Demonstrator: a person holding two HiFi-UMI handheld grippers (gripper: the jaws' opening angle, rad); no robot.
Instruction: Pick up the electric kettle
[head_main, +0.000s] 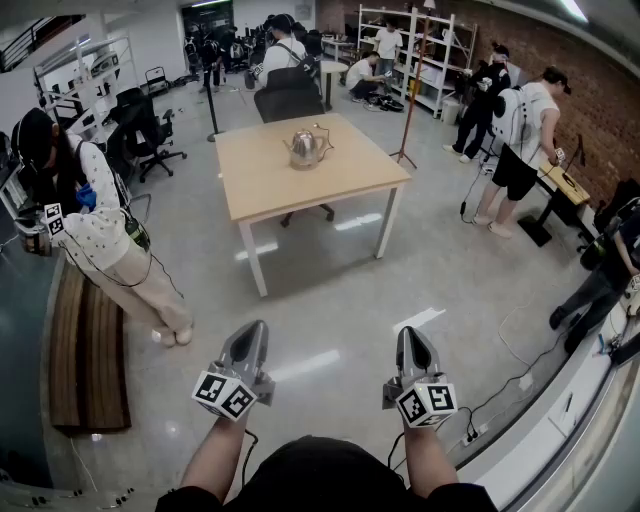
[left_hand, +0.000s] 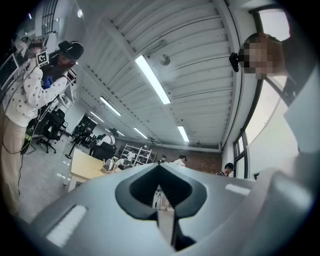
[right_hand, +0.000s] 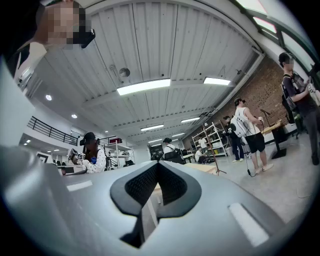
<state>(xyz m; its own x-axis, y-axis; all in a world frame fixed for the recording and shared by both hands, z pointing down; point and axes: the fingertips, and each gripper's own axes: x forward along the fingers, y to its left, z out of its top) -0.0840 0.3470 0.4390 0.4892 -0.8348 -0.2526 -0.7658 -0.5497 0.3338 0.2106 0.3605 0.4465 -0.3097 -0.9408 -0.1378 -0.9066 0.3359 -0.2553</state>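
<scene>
A shiny metal electric kettle stands upright near the middle of a light wooden table, far across the floor from me. In the left gripper view the kettle shows small on the table, left of the jaws. My left gripper is held low in front of me, shut with nothing in it. Beside it, my right gripper is also shut and empty. Both point slightly upward toward the table. In the gripper views the left gripper and right gripper have jaws pressed together.
A person stands on the left by a wooden bench. Another person stands at the right near a desk. A black chair sits behind the table, with a tall stand to its right. Cables run across the floor at right.
</scene>
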